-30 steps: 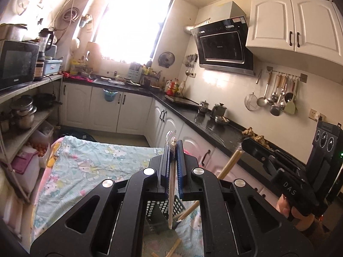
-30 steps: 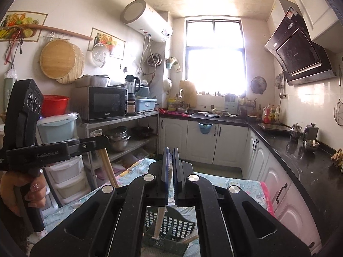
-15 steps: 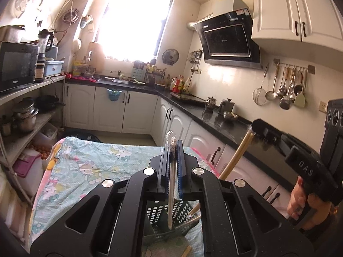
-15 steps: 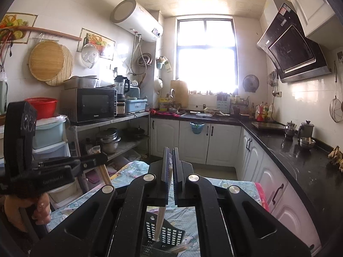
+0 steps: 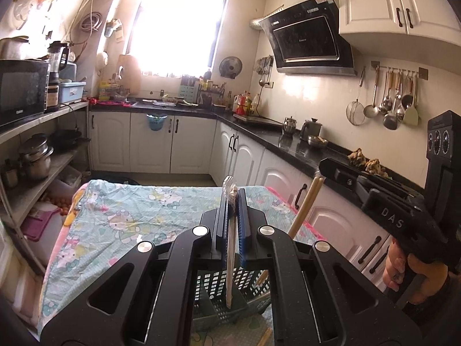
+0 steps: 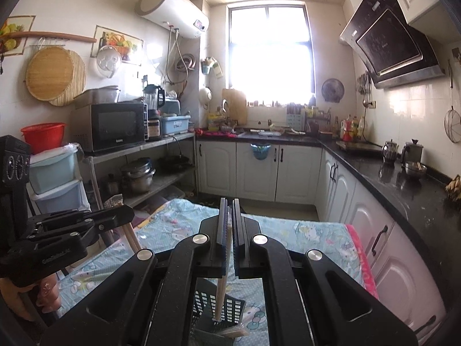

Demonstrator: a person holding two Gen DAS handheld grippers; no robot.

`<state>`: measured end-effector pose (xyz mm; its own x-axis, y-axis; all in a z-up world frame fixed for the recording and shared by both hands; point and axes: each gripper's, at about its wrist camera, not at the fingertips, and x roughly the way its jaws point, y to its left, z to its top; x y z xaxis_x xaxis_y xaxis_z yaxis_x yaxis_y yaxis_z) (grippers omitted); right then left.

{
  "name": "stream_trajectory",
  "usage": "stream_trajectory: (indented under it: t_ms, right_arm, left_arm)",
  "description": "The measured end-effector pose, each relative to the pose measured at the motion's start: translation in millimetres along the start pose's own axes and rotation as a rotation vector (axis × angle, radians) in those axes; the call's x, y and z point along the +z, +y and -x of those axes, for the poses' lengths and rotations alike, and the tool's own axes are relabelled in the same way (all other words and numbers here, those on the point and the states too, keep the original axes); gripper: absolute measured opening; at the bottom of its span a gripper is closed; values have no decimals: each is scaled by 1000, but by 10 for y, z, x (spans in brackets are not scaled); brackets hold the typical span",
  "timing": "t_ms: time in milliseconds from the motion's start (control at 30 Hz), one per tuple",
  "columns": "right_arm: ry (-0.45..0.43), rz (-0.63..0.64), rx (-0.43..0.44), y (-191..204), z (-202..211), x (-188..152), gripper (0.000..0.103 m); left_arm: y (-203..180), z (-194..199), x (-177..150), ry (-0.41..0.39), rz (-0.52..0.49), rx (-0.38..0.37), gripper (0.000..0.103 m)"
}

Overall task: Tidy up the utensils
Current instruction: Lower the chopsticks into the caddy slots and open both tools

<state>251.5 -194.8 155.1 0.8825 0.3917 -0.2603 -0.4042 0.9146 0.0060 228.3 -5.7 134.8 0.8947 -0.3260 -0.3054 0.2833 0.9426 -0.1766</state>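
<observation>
Both hands lower than a second ago, basket now larger beneath each pair of fingers; likely the last stretch before dropping the sticks in.

Below and ahead of the fingers: surface (image 5: 121, 219) under a pale blue cartoon-print cloth. Beyond it: white cabinets, black counter, bright window, range hood up on the right side.

Directly under the fingers: dark slotted basket (image 5: 219, 294), dividers visible inside, a few pale sticks already lying in it.

Left gripper (image 5: 232, 201): fingers closed tight on wrapped chopsticks (image 5: 230, 262), plastic end poking up past the fingertips, lower end hanging down over a basket compartment.

Right gripper (image 6: 227, 210): fingers clamped on a bare wooden pair (image 6: 221, 297), tip hanging down at the basket's perforated wall (image 6: 230, 308); inside or just touching the rim, cannot tell.

Seen from the left view: right-hand sticks slanting down toward the basket's right edge.

Judged: release only once each tip sits within a compartment.
</observation>
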Motion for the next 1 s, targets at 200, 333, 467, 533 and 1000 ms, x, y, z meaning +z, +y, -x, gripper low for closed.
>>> stream_trajectory:
  t_ms: [200,333,467,533,1000]
  right_arm:
    - [33,1,-7,16,-116,-146,3]
    - [54,2,-14,28,-181,-235,3]
    - [77,9,-23,64,-253,-328,3]
    - [91,9,-26,73,-290,-374,4]
    - [149,-29,-39,13,-352,-572,37]
  left_arm:
    - [18,-97,-105,22,7,0,3]
    - [30,-144,-182,39,14,1,3]
    - [53,-201,-268,61,25,5,3]
    - [69,-219,-303,69,32,6,3]
    - [139,-245,-439,102,64,15,20]
